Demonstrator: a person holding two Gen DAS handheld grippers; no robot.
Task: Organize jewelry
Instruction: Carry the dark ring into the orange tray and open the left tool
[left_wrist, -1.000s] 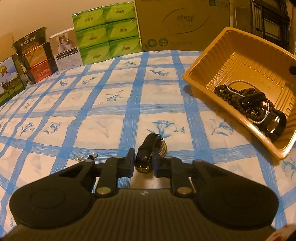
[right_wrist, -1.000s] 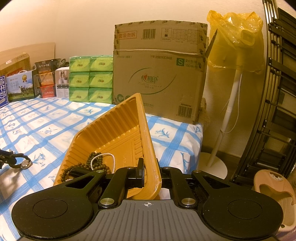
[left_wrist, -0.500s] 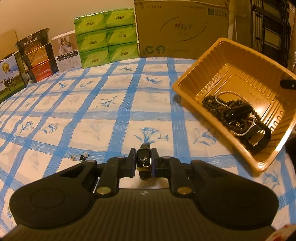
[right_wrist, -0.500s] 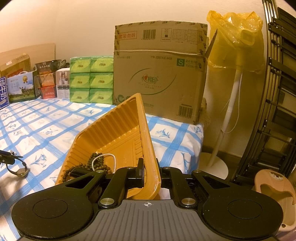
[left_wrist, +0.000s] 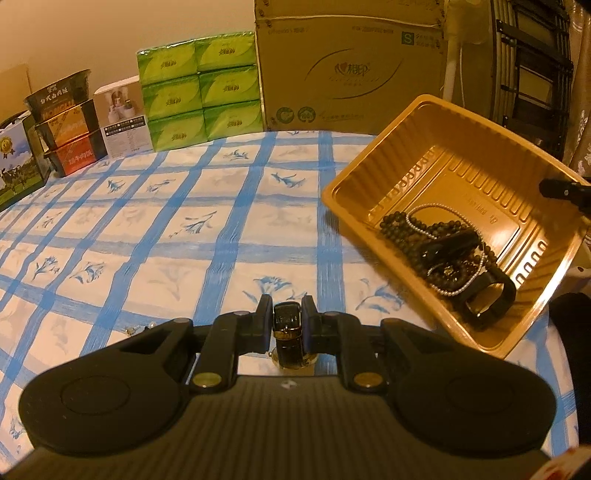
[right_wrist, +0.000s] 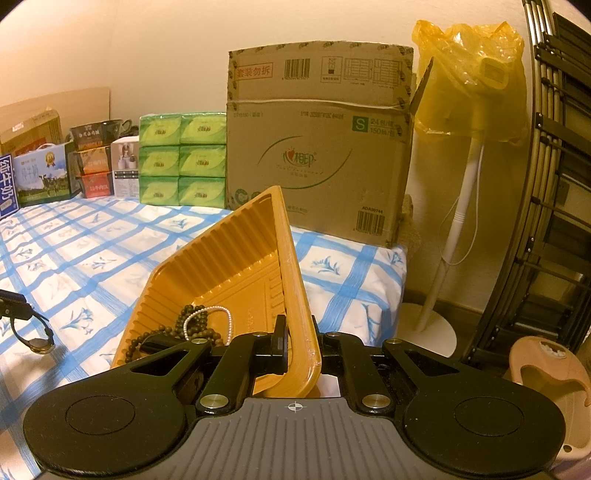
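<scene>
The left tongs (left_wrist: 287, 320) are clenched on the glossy black strap of a wristwatch (left_wrist: 288, 334), whose round gold-rimmed case hangs below, clear of the blue-checked, flower-printed cloth (left_wrist: 147, 236) covering the bench. The right tongs (right_wrist: 298, 341) are clamped on the thin rim of a ribbed, golden-orange plastic tray (right_wrist: 236, 266), holding it tilted. Inside the tray lie a heap of dark round wooden beads (left_wrist: 397, 230), a fine strand of small pale pearls (left_wrist: 424, 221) and a wide black band (left_wrist: 487, 295). Green tissue packs (left_wrist: 199, 88) and a cardboard carton (left_wrist: 351, 66) stand behind.
</scene>
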